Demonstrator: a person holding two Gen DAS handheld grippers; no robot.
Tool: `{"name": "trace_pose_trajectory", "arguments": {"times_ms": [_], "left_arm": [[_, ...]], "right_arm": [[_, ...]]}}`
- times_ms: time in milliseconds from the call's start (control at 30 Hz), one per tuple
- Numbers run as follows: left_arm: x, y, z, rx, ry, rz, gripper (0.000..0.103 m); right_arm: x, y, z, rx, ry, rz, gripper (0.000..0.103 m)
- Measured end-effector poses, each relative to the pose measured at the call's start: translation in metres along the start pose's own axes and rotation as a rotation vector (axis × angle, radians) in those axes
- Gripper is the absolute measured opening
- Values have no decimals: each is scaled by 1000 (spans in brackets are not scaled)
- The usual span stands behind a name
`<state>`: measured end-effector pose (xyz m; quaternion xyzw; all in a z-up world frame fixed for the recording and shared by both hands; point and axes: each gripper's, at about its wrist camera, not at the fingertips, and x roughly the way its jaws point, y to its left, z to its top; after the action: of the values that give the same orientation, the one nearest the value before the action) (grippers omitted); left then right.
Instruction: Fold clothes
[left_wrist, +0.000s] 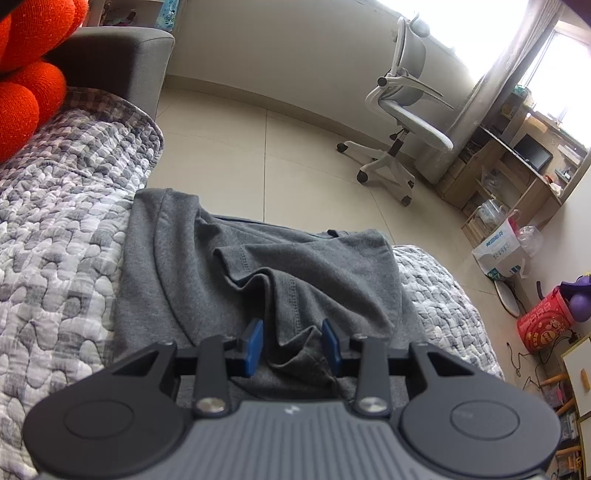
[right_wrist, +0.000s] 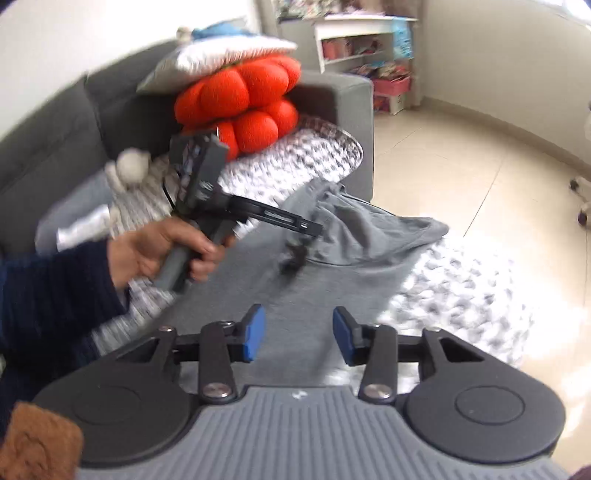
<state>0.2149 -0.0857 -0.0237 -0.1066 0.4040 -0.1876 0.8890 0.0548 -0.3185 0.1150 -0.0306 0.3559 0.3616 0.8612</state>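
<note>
Blue-padded fingers (left_wrist: 255, 347) of the left gripper (left_wrist: 293, 345) stand apart on either side of a raised ridge of a grey shirt (left_wrist: 207, 266), the cloth between the pads but not visibly pinched; the jaws read as released or only loosely closing. The shirt lies rumpled on a quilt (left_wrist: 55, 236) covering a sofa (left_wrist: 122, 62), one sleeve turned back on the body, the far edge hanging toward the floor (left_wrist: 295, 158).

In the blurred right-wrist view, the right gripper (right_wrist: 299, 338) hovers spread wide over flat cloth, holding nothing, while a hand (right_wrist: 166, 251) in a dark knit sleeve (right_wrist: 51, 291) works the other tool.

To fold cleanly from here, the left pads would likely need to take the hemmed edge rather than a loose bunch, with the right pinning or lifting a matching corner so the panel stays flat.

The jersey looks soft, thin and limp, its hem stitched in double rows. The quilt is puckered grey-white patchwork. An orange cushion (right_wrist: 240, 103) is lumpy and knitted.
</note>
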Motion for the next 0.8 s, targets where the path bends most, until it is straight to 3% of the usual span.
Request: {"name": "trace_pose_trajectory", "arguments": {"times_ms": [267,400,500,567,633,700,800], "left_arm": [[11,2,0,75,16,49,36],[11,3,1,63,18,57,36],[11,2,0,79,16,64,36],[10,2,0,73,15,65,36],[10,2,0,64,12,66,36],[11,2,0,51,8,66,36],[12,1,-1,42,1,70,36]], "right_arm": [[-43,-12,17,-186,-52,295,47],[-116,24,22,-306,-244,420,52],[-167,35,30,-328,-328,397,52],[-183,37,40,-338,-306,293,54],[-190,37,50,-337,-263,163,68],[-163,19,55,-283,-206,59,70],[-90,-33,49,-162,-143,-40,70]]}}
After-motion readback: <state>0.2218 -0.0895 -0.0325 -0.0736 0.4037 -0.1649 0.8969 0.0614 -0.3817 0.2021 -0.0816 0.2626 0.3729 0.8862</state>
